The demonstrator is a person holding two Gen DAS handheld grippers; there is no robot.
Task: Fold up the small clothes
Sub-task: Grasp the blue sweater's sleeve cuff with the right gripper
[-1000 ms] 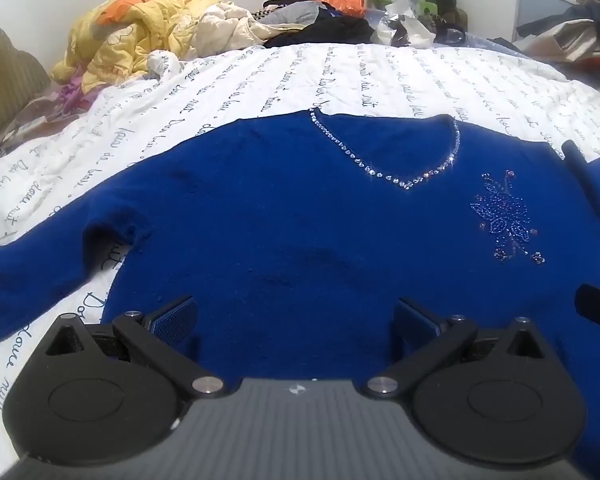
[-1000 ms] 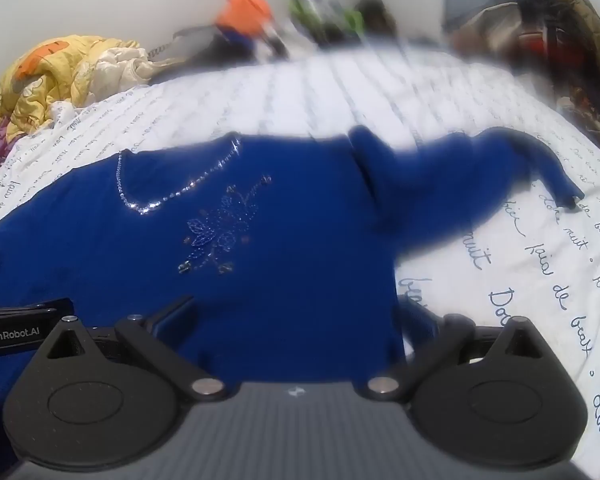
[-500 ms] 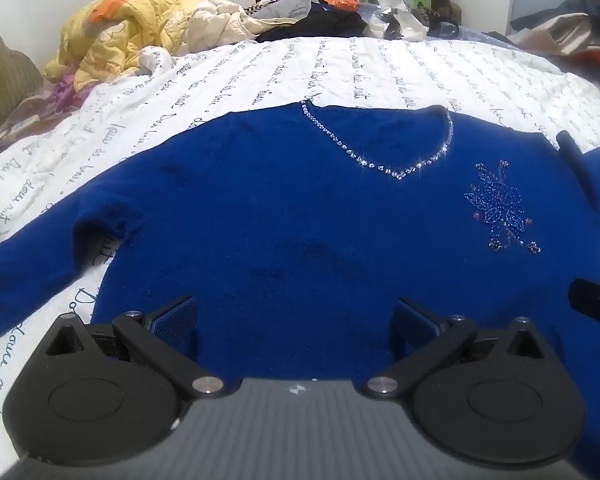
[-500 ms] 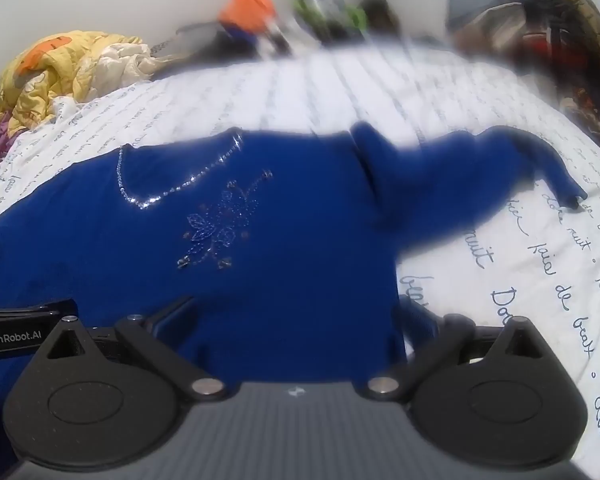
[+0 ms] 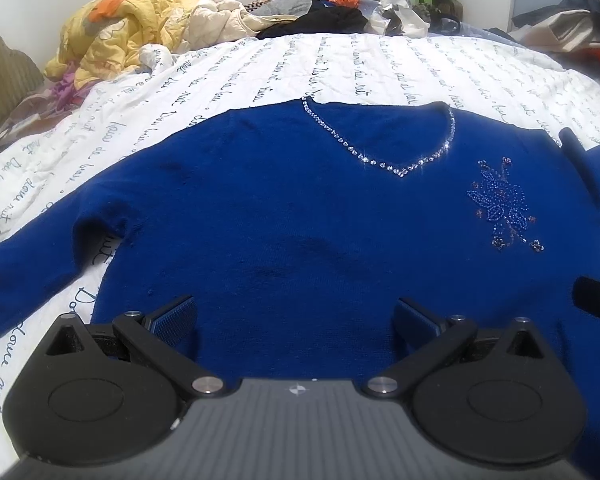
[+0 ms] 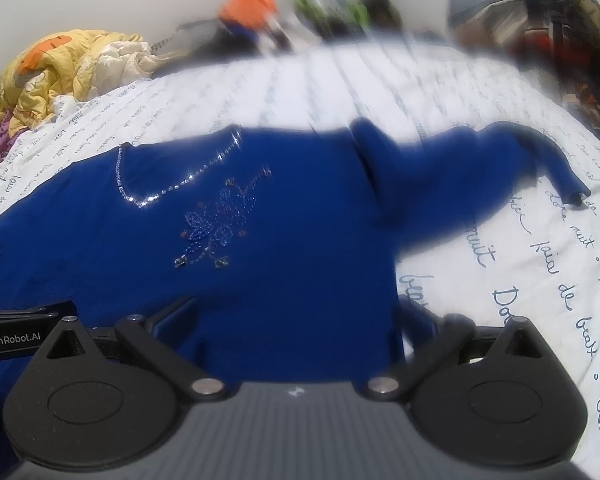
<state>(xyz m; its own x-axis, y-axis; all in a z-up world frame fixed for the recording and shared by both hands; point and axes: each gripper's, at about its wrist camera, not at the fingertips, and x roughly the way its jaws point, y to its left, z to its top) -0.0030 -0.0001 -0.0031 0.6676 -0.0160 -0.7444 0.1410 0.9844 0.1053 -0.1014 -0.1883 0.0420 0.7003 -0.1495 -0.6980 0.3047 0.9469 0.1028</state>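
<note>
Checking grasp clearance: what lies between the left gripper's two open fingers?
Only the blue knit sweater: its lower body fills the gap between the left gripper fingers, seen in the left wrist view.

bare sheet (image 5: 340, 64) beyond sweater (image 5: 300, 208), clutter pile (image 5: 140, 24) behind

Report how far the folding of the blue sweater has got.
Done: the blue knit sweater with rhinestone neckline lies spread face-up on the white script-print bedsheet. In hand: nothing; the left gripper and right gripper hover at its hem, jaws open. Left: both sleeves lie out sideways, no fold made.
</note>
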